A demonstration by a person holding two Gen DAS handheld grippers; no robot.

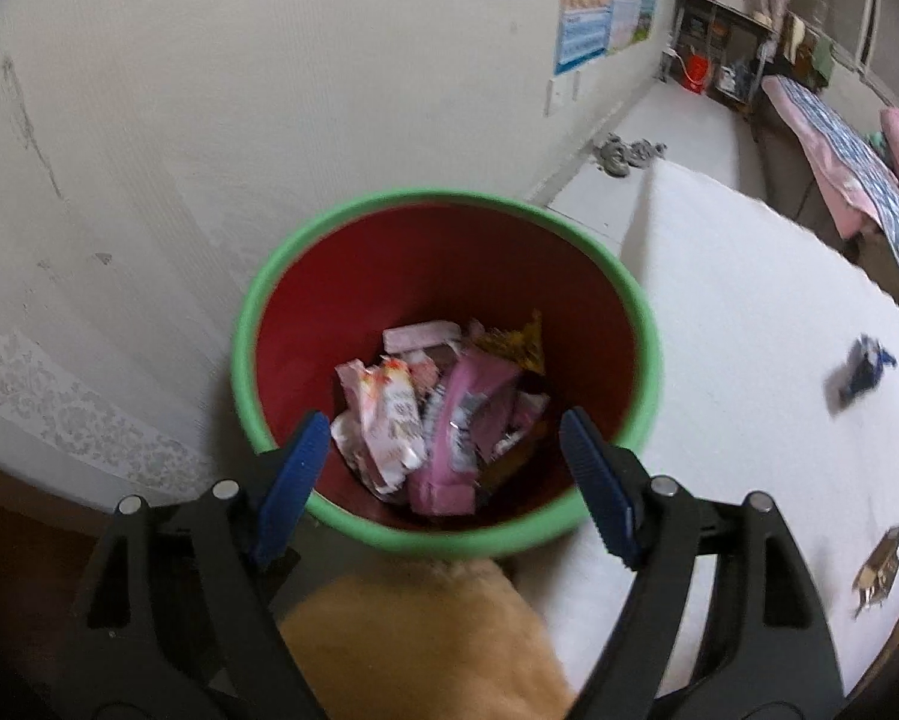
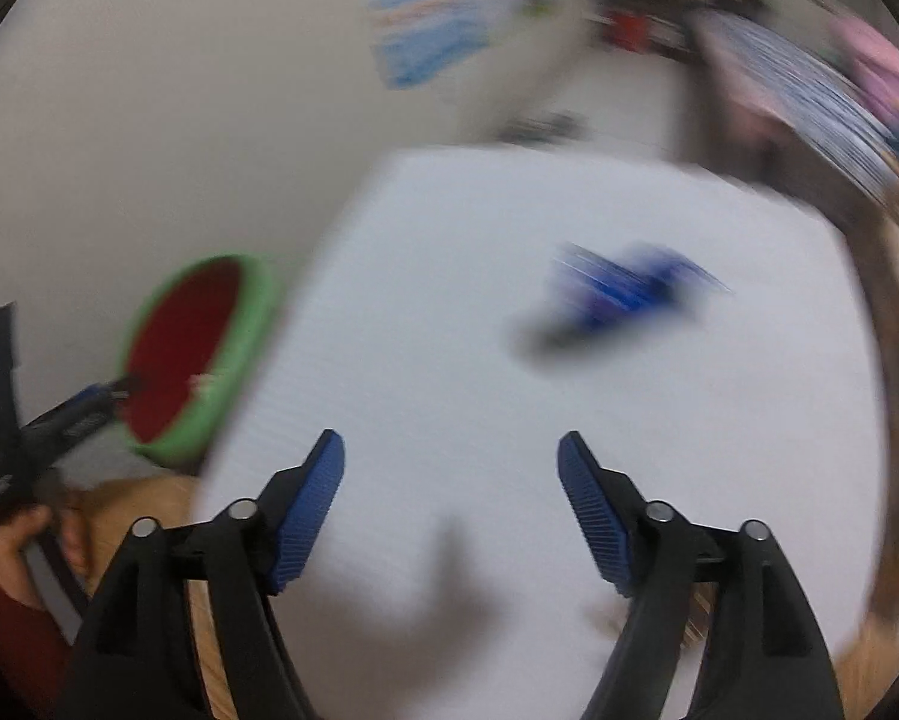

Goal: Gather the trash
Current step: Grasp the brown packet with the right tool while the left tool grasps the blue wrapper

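Several wrappers (image 1: 431,414) already lie in the bin (image 1: 257,300) beneath your left gripper (image 1: 446,456), jaws spread and empty. Your right gripper (image 2: 449,510), jaws likewise spread, faces the blurred blue wrapper (image 2: 617,294) on the white worktop (image 2: 449,360), likely the next pickup.

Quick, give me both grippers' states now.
Left gripper: open, empty, above the bin of wrappers.
Right gripper: open, empty, over the white table.
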